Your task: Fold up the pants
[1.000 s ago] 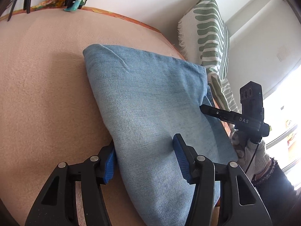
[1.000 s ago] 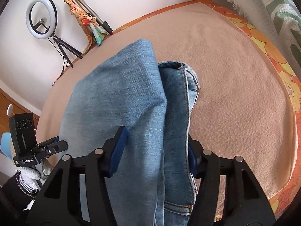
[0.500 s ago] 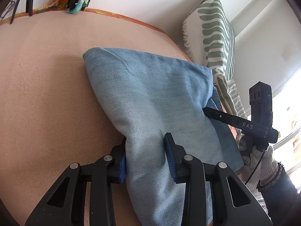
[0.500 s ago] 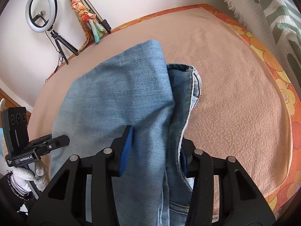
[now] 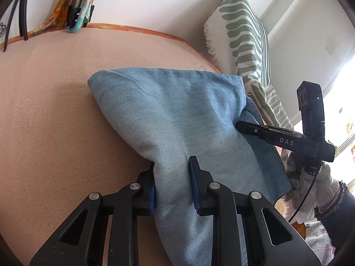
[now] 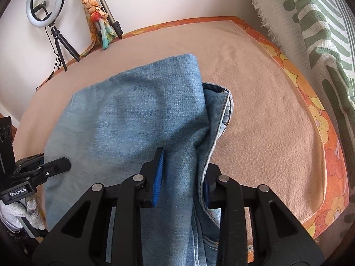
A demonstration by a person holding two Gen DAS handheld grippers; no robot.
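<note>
**Both grippers pinching folded jeans on blanket**

Jeans [image 5: 177, 119] lie folded on the pink blanket [image 5: 55, 110], light denim layer on top, darker waistband part sticking out beside it toward the striped pillow [image 6: 310, 33]. Left gripper [image 5: 172, 184]: blue pads squeezed onto a bunched near corner of the jeans, fabric puckered between the fingers. Right gripper [image 6: 182, 177]: fingers clamped on the other near corner, top layer plus seam edge caught between the pads; one pad mostly hidden behind the denim.

In the left view the right gripper shows side-on at the jeans' pillow-side edge, held by a gloved hand [image 5: 310, 181]. In the right view the left gripper sits at the jeans' opposite edge, far from the pillow.

Ring light [image 6: 45, 2] on tripod and a scarf-wrapped tripod [image 6: 99, 15] stand by the wall beyond the blanket's far edge. Orange floral sheet [image 6: 315, 115] borders the blanket on the pillow side.
</note>
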